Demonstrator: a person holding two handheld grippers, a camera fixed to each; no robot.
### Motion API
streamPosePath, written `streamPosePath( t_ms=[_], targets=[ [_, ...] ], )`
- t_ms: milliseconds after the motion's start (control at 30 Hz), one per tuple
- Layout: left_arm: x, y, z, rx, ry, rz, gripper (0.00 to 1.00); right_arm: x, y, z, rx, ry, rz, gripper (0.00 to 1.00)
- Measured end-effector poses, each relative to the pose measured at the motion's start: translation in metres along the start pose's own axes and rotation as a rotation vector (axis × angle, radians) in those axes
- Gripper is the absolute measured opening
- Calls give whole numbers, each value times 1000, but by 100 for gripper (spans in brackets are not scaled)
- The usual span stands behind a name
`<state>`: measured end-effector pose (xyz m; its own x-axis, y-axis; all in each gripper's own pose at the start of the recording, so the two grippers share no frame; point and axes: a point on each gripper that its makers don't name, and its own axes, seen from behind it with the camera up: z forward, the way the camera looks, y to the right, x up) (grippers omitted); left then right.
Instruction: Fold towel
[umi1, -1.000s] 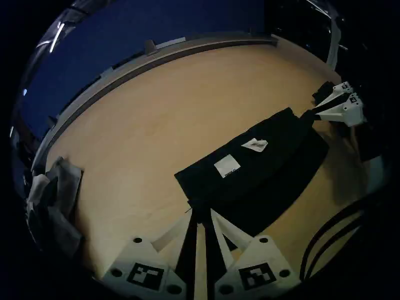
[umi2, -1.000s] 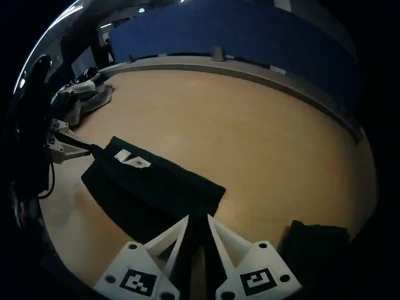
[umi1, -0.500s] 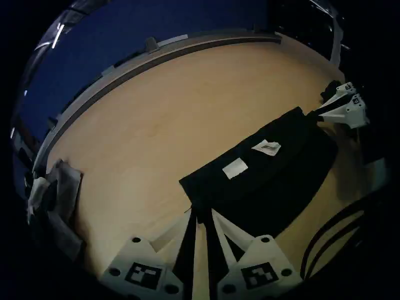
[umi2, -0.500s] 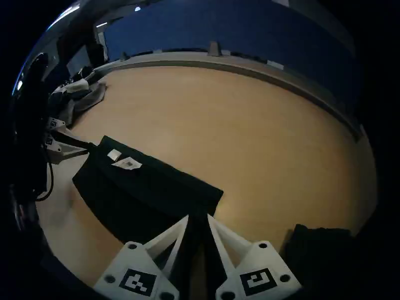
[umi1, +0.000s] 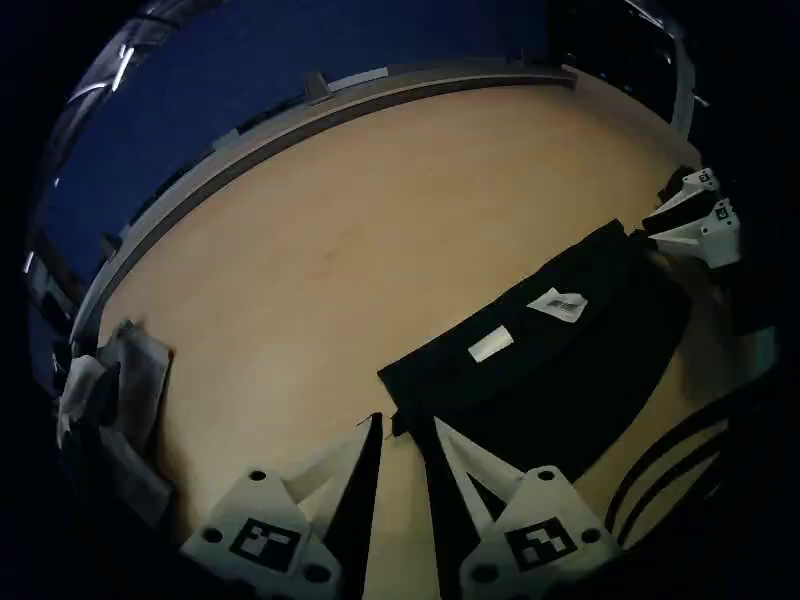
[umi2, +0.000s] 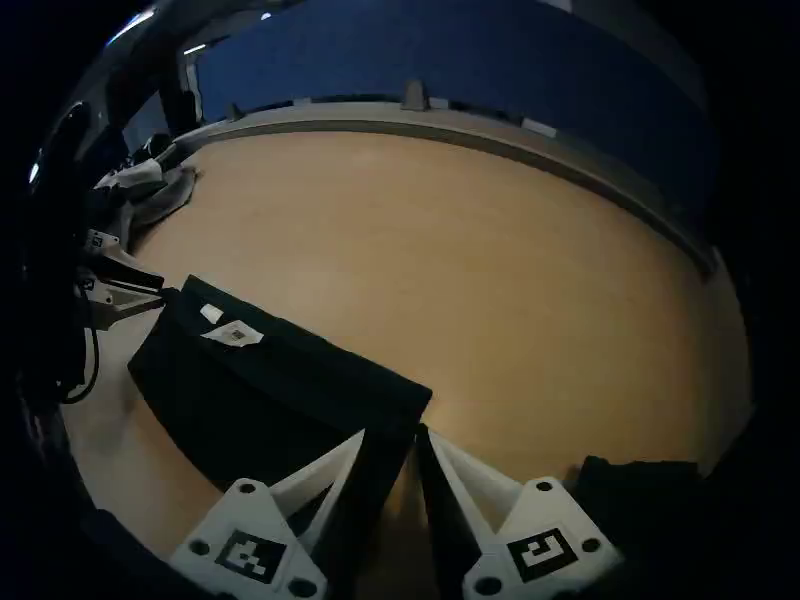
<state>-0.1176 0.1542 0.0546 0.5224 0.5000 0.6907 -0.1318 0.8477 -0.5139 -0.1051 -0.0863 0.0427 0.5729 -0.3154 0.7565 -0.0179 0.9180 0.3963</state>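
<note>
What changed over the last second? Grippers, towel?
Both grippers opened. The left gripper and right gripper were pinched shut on the near corners of the black towel; now their fingers stand apart and the corners are let go. The towel looks to lie flatter on the table. Unchanged: the towel's fold, the grey cloth pile and the dark folded pile.

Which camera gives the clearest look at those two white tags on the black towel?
The left gripper view: the two white tags lie near the middle of the picture on the black towel, fairly large. The right gripper view shows them too, but smaller and toward its left side.
</note>
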Motion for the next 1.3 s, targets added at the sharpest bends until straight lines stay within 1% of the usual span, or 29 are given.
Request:
streamPosePath(
  t_ms=[33, 200, 267, 333, 400, 467, 500, 567, 633, 800, 1033, 1300],
  targets=[
    [0, -1, 1, 3, 1, -2, 30, 0, 1, 0, -4, -1, -1, 36],
    [3, -11, 3, 29, 4, -11, 45, 3, 8, 2, -37, 3, -8, 52],
    [5, -15, 4, 40, 7, -16, 52, 5, 13, 3, -58, 10, -9, 63],
    [7, -20, 3, 53, 12, -23, 59, 7, 18, 2, -82, 18, -7, 79],
    [9, -25, 2, 68, 19, -31, 67, 10, 24, 1, -107, 28, -3, 92],
    [11, -30, 1, 79, 24, -38, 76, 14, 27, 0, -122, 41, 0, 100],
    [11, -32, 0, 82, 26, -41, 80, 15, 28, -1, -126, 47, 1, 100],
    [12, -35, -2, 85, 30, -47, 85, 18, 28, -3, -127, 57, 5, 100],
    [13, -37, -4, 87, 35, -53, 86, 21, 27, -5, -125, 65, 6, 100],
    [13, -39, -9, 85, 43, -70, 88, 22, 23, -9, -116, 72, 2, 100],
    [10, -36, -16, 74, 49, -77, 88, 18, 16, -14, -99, 72, -6, 100],
    [-6, -28, -29, 53, 47, -86, 88, 0, 1, -26, -54, 55, -9, 100]
  ],
)
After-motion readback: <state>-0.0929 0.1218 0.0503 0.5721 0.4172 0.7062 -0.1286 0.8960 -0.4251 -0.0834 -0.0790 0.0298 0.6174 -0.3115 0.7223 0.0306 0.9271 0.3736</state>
